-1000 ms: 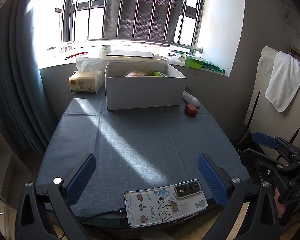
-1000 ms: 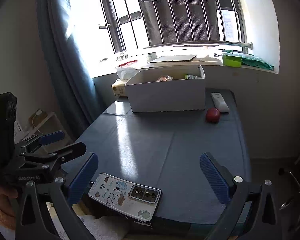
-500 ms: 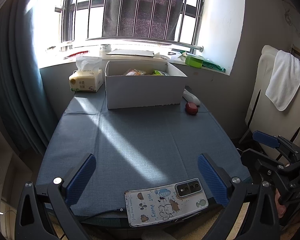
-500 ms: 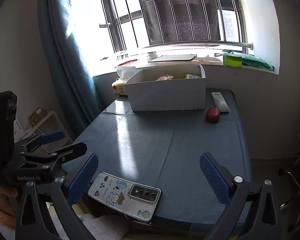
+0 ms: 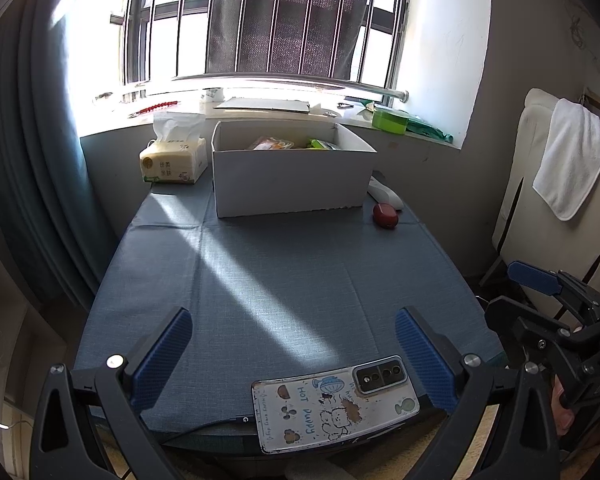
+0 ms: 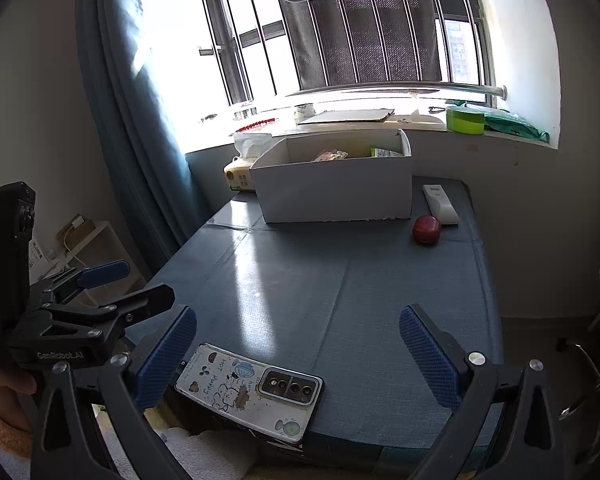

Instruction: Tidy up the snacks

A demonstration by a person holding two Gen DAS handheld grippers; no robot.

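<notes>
A white cardboard box [image 5: 292, 182] [image 6: 336, 192] stands at the far end of the blue table [image 5: 284, 280] [image 6: 340, 292], with snack packets [image 5: 272, 144] [image 6: 332, 155] showing above its rim. My left gripper [image 5: 292, 354] hovers open over the table's near edge, holding nothing. My right gripper [image 6: 300, 354] is open too, at the same near edge, to the right of the left one. Each gripper shows in the other's view: the right gripper [image 5: 556, 312] at the right side, the left gripper [image 6: 96, 292] at the left side.
A phone [image 5: 336, 404] [image 6: 252, 390] in a cartoon case lies on the near edge, cable plugged in. A red round object [image 5: 385, 216] [image 6: 427, 230] and a white remote [image 5: 386, 194] [image 6: 440, 204] lie right of the box. A tissue pack [image 5: 174, 162] sits left of it. A towel-draped chair [image 5: 572, 160] stands on the right.
Both grippers have stayed open and almost still; the views shift only very slightly.
</notes>
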